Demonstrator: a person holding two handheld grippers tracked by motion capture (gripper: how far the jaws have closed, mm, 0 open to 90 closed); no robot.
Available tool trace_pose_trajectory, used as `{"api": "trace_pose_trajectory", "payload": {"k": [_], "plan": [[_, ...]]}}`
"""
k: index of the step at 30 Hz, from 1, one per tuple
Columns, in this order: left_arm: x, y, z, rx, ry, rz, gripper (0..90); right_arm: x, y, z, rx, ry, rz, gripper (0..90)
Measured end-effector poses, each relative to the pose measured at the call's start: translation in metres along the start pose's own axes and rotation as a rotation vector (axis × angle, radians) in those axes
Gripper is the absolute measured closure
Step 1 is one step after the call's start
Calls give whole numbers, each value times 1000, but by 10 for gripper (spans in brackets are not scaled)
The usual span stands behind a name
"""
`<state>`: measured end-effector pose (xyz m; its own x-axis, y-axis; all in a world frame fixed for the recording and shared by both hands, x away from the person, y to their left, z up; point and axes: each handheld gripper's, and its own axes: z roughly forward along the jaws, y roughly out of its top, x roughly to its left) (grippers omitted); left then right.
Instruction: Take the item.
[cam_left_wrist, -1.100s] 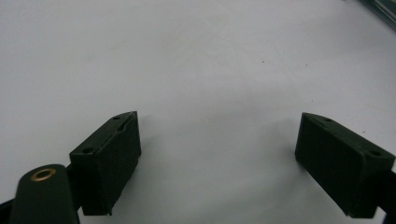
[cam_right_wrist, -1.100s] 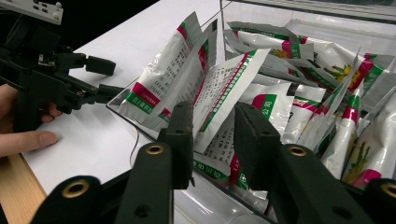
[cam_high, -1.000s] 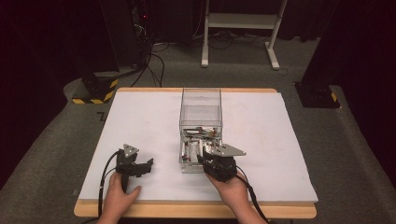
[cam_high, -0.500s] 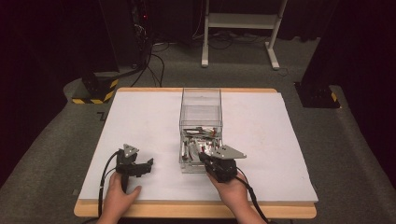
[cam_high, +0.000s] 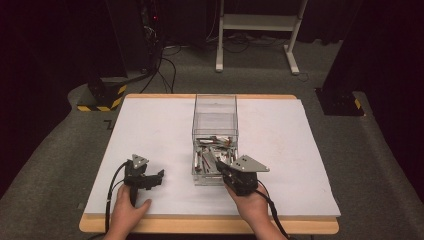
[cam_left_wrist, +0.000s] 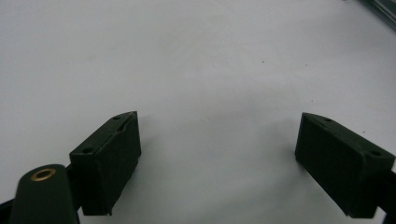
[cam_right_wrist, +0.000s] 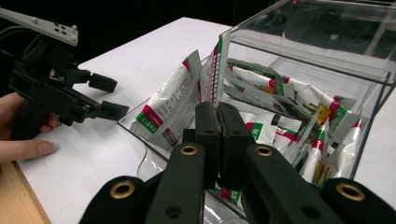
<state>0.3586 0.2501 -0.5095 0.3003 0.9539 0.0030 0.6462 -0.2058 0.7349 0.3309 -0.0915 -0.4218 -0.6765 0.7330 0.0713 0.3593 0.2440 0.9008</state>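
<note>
Clear plastic box (cam_high: 215, 137), open on top, sitting mid-table on the white sheet (cam_high: 150, 125) and running lengthwise away from the person. Loaded at the near end with small foil sachets (cam_high: 212, 155): white and silvery, with green and pinkish-red bands and tiny print (too small to read). From the right gripper view, sachets (cam_right_wrist: 261, 107) jumbled at all angles, a couple standing up against the near corner wall, one leaning over the rim; far half of the box (cam_right_wrist: 327, 51) looks see-through and bare.

Right gripper (cam_high: 224, 171) parked at the box's near right corner, reaching in over the near wall, grey three-cornered plate on top. Jaws pressed flat together with no gap, tips in among the sachets (can't tell whether anything is pinched between them, looks like nothing). Right hand (cam_high: 252, 205) wrapped around it, cable trailing off toward the table's near edge.

Left gripper (cam_high: 156, 177) well off to the left of the box, low over the bare white sheet, jaws spread wide apart with only white surface between them. Also visible in the right gripper view (cam_right_wrist: 109, 98), same open stance, left hand (cam_right_wrist: 21, 130) resting on the sheet beside it.

Wooden table edge (cam_high: 210, 225) peeking out under the sheet, grey carpet (cam_high: 380, 165) all around.
</note>
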Motion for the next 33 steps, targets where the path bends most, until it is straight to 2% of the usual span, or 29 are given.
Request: {"api": "trace_pose_trajectory", "payload": {"k": [33], "plan": [[0,0,0,0,0,0,144,-6,13,-21,-90,-29,-9,896]]}}
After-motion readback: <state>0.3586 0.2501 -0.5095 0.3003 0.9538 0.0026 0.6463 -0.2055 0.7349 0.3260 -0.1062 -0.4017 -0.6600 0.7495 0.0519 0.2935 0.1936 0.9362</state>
